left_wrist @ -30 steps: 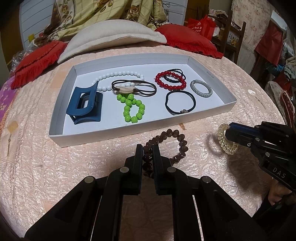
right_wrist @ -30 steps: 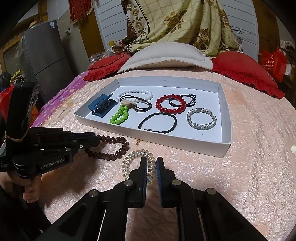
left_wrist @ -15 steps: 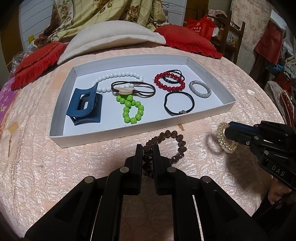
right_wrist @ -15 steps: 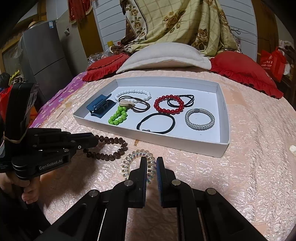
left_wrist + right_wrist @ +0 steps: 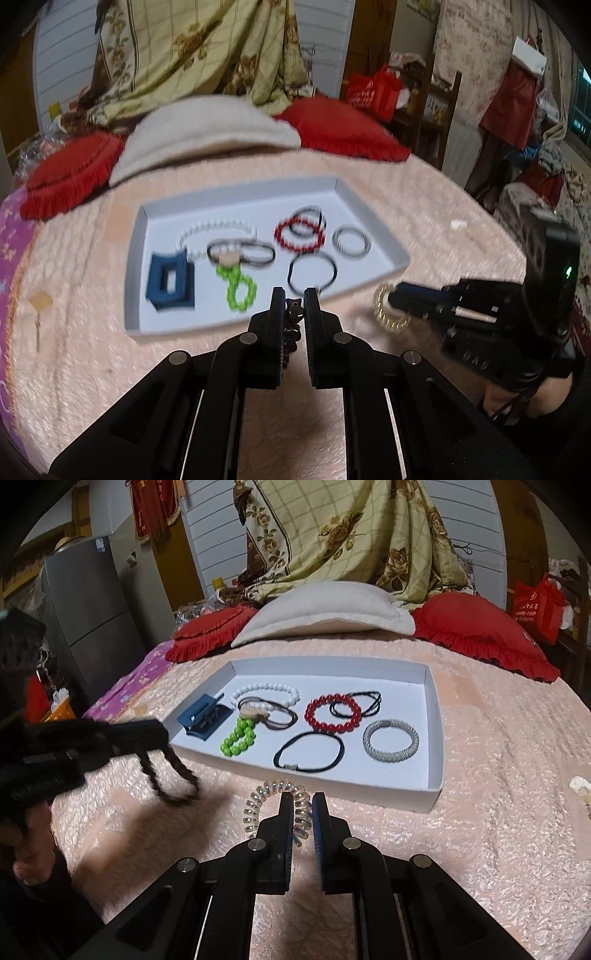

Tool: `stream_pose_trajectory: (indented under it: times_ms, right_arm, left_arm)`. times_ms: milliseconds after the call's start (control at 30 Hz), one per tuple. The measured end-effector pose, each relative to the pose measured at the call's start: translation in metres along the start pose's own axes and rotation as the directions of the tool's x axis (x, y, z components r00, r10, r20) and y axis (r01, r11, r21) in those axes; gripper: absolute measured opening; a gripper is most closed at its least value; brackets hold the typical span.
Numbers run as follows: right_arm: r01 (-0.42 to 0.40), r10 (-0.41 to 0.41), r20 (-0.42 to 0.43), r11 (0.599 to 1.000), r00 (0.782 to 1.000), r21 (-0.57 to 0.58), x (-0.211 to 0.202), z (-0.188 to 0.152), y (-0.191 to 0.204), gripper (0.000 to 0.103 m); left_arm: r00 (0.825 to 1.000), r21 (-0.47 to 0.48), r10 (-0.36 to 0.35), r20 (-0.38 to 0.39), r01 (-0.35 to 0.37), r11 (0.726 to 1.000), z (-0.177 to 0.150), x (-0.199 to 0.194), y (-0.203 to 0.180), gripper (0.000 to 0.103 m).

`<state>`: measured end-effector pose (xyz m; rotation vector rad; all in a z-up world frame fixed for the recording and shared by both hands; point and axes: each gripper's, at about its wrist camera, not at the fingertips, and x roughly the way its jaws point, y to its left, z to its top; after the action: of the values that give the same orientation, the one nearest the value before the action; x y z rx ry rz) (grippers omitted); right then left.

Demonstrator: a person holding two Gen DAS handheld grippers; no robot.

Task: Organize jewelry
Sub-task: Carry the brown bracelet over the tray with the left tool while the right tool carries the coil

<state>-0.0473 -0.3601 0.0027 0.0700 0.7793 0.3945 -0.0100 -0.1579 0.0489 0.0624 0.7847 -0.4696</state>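
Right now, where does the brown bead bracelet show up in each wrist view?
Left wrist view: the brown bead bracelet sits low at centre, pinched between the fingers of the left gripper, just in front of the white tray.
Right wrist view: the bracelet hangs blurred at left, dangling from the left gripper above the bedspread.
Shared landmark: the green bead bracelet inside the tray.

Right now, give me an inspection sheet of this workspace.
Surface: pink quilted bedspread.
Job's things: white tray holds a blue claw clip, white, green and red bead bracelets, hair ties and a silver bangle.
Clutter: small pale scrap.
Tongs: left tongs shut on the brown bead bracelet, lifted; right tongs shut on the clear coil hair tie.
Cables: nothing seen.
Surroundings: pillows, floral cloth, refrigerator.
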Motion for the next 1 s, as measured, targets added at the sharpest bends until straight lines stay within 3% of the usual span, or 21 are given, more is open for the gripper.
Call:
stream_pose_trajectory:
  times_ms: [267, 433, 667, 767, 867, 1000]
  right_arm:
    - [-0.005, 0.006, 0.031, 1.000, 1.000, -0.011, -0.004, 0.037, -0.004, 0.009]
    - [0.020, -0.021, -0.011, 1.000, 1.000, -0.015, 0.025, 0.069, -0.018, 0.009]
    - [0.077, -0.073, -0.073, 0.996, 0.995, 0.045, 0.084, 0.113, -0.056, 0.009]
    - [0.094, -0.084, -0.107, 0.992, 0.991, 0.088, 0.109, 0.126, -0.074, 0.009]
    - [0.111, -0.096, -0.134, 0.987, 0.986, 0.114, 0.126, 0.132, -0.087, 0.009]
    - [0.128, -0.110, -0.160, 0.986, 0.981, 0.107, 0.141, 0.134, -0.091, 0.009]
  left_arm:
    - [0.999, 0.002, 0.038, 0.036, -0.038, 0.999, 0.044, 0.012, 0.005, 0.008]
    - [0.999, -0.044, 0.046, 0.010, -0.046, 0.998, 0.073, 0.049, 0.029, 0.008]
    - [1.000, -0.146, 0.005, -0.005, -0.005, 0.989, 0.111, 0.101, 0.049, 0.008]
    - [1.000, -0.150, 0.012, -0.025, -0.015, 0.989, 0.111, 0.126, 0.054, 0.008]
    - [0.995, -0.182, 0.036, -0.096, -0.053, 0.982, 0.100, 0.151, 0.070, 0.008]
    - [0.988, -0.184, 0.072, -0.134, -0.096, 0.978, 0.089, 0.158, 0.081, 0.008]
